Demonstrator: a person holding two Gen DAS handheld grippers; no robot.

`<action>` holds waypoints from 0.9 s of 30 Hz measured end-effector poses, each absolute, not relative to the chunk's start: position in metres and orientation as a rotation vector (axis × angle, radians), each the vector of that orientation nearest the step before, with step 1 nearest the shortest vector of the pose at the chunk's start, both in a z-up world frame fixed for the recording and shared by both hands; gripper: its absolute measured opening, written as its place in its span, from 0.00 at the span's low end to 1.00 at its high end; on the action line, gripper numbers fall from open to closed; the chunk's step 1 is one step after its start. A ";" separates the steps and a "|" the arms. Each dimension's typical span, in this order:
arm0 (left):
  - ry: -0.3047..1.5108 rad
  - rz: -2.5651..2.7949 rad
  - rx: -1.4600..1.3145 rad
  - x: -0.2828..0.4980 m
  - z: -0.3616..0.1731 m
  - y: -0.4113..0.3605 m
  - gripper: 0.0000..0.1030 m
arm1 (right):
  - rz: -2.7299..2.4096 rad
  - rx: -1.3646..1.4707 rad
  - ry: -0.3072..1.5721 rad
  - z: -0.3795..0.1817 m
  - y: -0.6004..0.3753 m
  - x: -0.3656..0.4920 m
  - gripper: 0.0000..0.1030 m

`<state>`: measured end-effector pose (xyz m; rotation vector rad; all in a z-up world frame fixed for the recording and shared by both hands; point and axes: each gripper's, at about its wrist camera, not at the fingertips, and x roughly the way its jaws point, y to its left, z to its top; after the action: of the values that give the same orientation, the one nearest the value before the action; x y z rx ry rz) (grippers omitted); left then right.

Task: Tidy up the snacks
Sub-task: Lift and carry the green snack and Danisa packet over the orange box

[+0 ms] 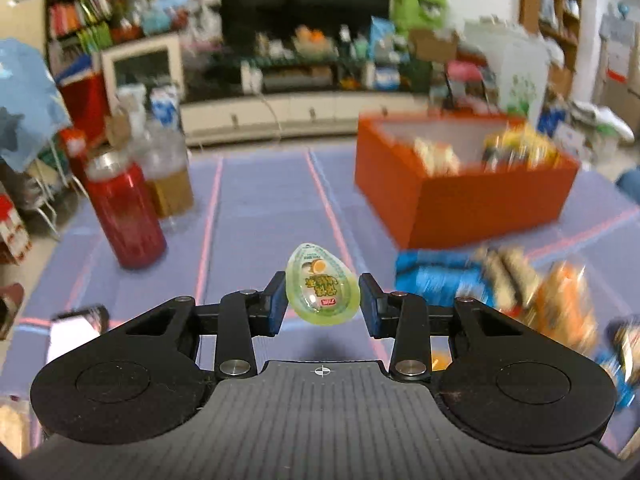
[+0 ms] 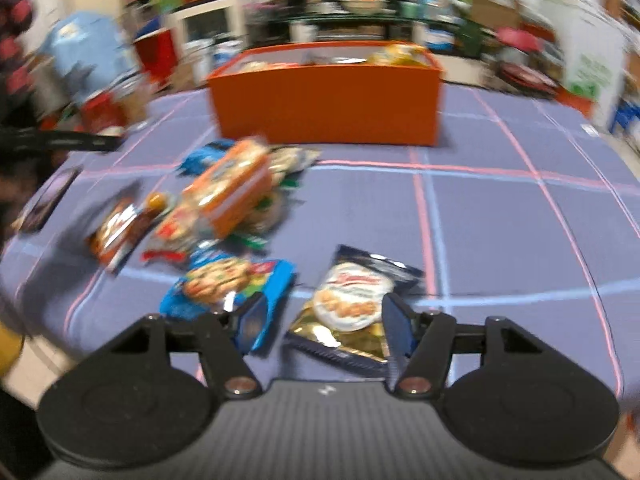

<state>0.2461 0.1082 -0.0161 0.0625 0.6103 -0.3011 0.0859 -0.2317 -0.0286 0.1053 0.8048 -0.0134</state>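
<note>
Left wrist, one egg-shaped snack (image 1: 321, 290), one orange box (image 1: 468, 188)

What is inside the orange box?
The orange box holds several snack packets at its right end, yellow and pale ones; blur hides their kinds, and the box wall covers whatever lies lower.

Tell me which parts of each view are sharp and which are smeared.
Left wrist view: the left tool and the green egg-shaped snack it grips are crisp; the orange box and snack pile are streaked, the room bowed by the fisheye. Right wrist view: everything is blurred, the snack pile most; the gold pouch is soft.
</note>
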 end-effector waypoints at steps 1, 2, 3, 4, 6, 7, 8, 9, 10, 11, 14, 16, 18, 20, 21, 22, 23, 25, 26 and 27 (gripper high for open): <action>0.595 -0.298 0.045 0.243 -0.008 0.104 0.00 | -0.044 0.126 0.804 -0.030 -0.234 0.087 0.63; 0.578 -0.296 0.024 0.239 0.000 0.099 0.00 | -0.074 0.164 0.804 -0.031 -0.237 0.088 0.64; 0.564 -0.290 0.008 0.235 0.007 0.094 0.00 | -0.094 0.201 0.803 -0.032 -0.238 0.088 0.64; 0.556 -0.290 0.001 0.231 0.012 0.088 0.00 | -0.117 0.235 0.799 -0.034 -0.238 0.088 0.65; 0.537 -0.303 -0.016 0.224 0.018 0.077 0.00 | -0.145 0.238 0.786 -0.041 -0.233 0.090 0.65; 0.531 -0.312 -0.020 0.222 0.020 0.072 0.00 | -0.145 0.234 0.796 -0.046 -0.229 0.093 0.65; 0.526 -0.327 -0.015 0.219 0.021 0.068 0.00 | -0.138 0.239 0.811 -0.052 -0.228 0.096 0.59; 0.518 -0.340 -0.002 0.217 0.022 0.064 0.00 | -0.141 0.215 0.801 -0.056 -0.225 0.098 0.55; 0.509 -0.349 0.017 0.214 0.023 0.062 0.00 | -0.147 0.178 0.806 -0.056 -0.222 0.100 0.50; 0.496 -0.349 0.037 0.211 0.024 0.060 0.00 | -0.134 0.180 0.809 -0.055 -0.224 0.101 0.45; 0.470 -0.338 0.036 0.202 0.026 0.060 0.00 | -0.093 0.181 0.787 -0.045 -0.230 0.101 0.37; 0.449 -0.333 0.027 0.199 0.029 0.063 0.00 | -0.070 0.145 0.738 -0.030 -0.229 0.100 0.37; 0.428 -0.327 0.032 0.196 0.032 0.066 0.00 | -0.063 0.111 0.692 -0.015 -0.227 0.100 0.37; 0.419 -0.330 0.030 0.195 0.036 0.067 0.00 | -0.038 0.110 0.659 0.000 -0.227 0.105 0.37; 0.415 -0.332 0.030 0.194 0.038 0.067 0.00 | -0.029 0.109 0.640 0.007 -0.227 0.108 0.37; 0.409 -0.337 0.032 0.194 0.041 0.066 0.00 | -0.012 0.106 0.624 0.014 -0.227 0.111 0.37; 0.401 -0.340 0.030 0.193 0.045 0.065 0.00 | 0.006 0.105 0.607 0.021 -0.227 0.115 0.37; 0.383 -0.340 0.022 0.195 0.055 0.064 0.00 | 0.043 0.095 0.553 0.040 -0.227 0.131 0.37; 0.379 -0.340 0.010 0.200 0.060 0.062 0.00 | 0.060 0.096 0.522 0.050 -0.227 0.140 0.37; 0.376 -0.341 -0.007 0.206 0.066 0.060 0.00 | 0.076 0.102 0.490 0.061 -0.228 0.151 0.37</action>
<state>0.2057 0.0596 0.0659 -0.0070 0.3761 -0.3414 0.1512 -0.2282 0.0611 0.1022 0.4903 0.0756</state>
